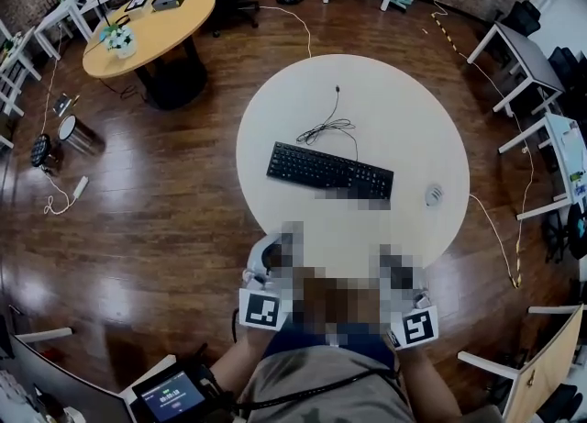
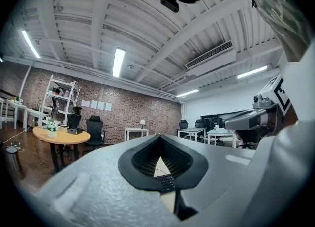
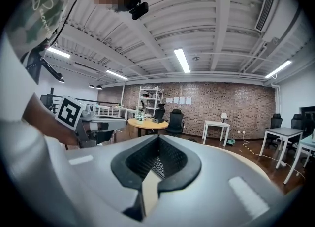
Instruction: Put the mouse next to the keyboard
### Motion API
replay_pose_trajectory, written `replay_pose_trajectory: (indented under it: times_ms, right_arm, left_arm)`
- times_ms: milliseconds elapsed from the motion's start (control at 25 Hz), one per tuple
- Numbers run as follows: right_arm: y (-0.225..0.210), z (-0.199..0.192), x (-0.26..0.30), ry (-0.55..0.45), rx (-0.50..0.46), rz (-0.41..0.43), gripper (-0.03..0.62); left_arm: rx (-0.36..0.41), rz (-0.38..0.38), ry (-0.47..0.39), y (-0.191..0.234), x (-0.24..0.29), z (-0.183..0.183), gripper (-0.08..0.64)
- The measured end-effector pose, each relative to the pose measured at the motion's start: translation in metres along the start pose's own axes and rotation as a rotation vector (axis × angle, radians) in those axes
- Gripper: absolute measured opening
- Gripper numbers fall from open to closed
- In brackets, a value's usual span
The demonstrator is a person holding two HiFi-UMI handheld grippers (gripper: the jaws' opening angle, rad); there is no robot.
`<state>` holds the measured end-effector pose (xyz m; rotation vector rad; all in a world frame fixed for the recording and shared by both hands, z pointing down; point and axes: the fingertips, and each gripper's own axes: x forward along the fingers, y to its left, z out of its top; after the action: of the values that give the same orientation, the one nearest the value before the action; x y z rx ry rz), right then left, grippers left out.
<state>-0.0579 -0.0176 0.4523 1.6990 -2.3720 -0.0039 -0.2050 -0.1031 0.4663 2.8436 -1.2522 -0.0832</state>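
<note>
A black keyboard (image 1: pixel 328 172) lies in the middle of the round white table (image 1: pixel 275 109), with its thin cable (image 1: pixel 328 125) curled behind it. The small pale mouse (image 1: pixel 434 195) sits to the keyboard's right, about a hand's width away, near the table's right edge. My left gripper (image 1: pixel 264 261) and right gripper (image 1: pixel 404 282) hover side by side at the table's near edge, well short of both. In the left gripper view the left gripper (image 2: pixel 160 136) has its jaws meeting at the tip, holding nothing, with the keyboard (image 2: pixel 165 182) showing through the hollow. The right gripper (image 3: pixel 158 137) looks the same, shut and empty.
A round wooden table (image 1: pixel 147 22) with a plant and boxes stands at the back left, with black chairs near it. White desks (image 1: pixel 523 59) line the right side. A metal bin (image 1: pixel 79 135) and loose cables lie on the wood floor at the left.
</note>
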Motion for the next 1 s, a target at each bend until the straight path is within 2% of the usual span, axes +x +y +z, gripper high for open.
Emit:
replay_pose_trajectory:
  times_ms: [280,440,560,720,1000]
  right_arm:
    - [0.022,-0.004,-0.009,-0.016,0.021,0.088,0.005]
    - [0.019,-0.005,-0.036,-0.043,0.040,0.095,0.005]
    - [0.017,-0.004,-0.068,-0.084,0.053,0.072,0.005]
    - [0.017,0.003,-0.126,-0.163,0.051,0.067,0.005]
    - [0.043,-0.026,-0.256,-0.174,0.067,0.142,0.005]
  left_arm:
    - [-0.016,0.110,0.089,-0.002,-0.037,-0.015,0.002]
    - [-0.003,0.110,0.104,-0.028,-0.052,-0.015,0.002]
    - [0.050,0.096,0.086,-0.058,-0.063,-0.006,0.002]
    - [0.077,0.098,0.047,-0.111,-0.091,0.009,0.002]
    - [0.083,0.156,-0.016,-0.227,-0.178,0.020,0.002]
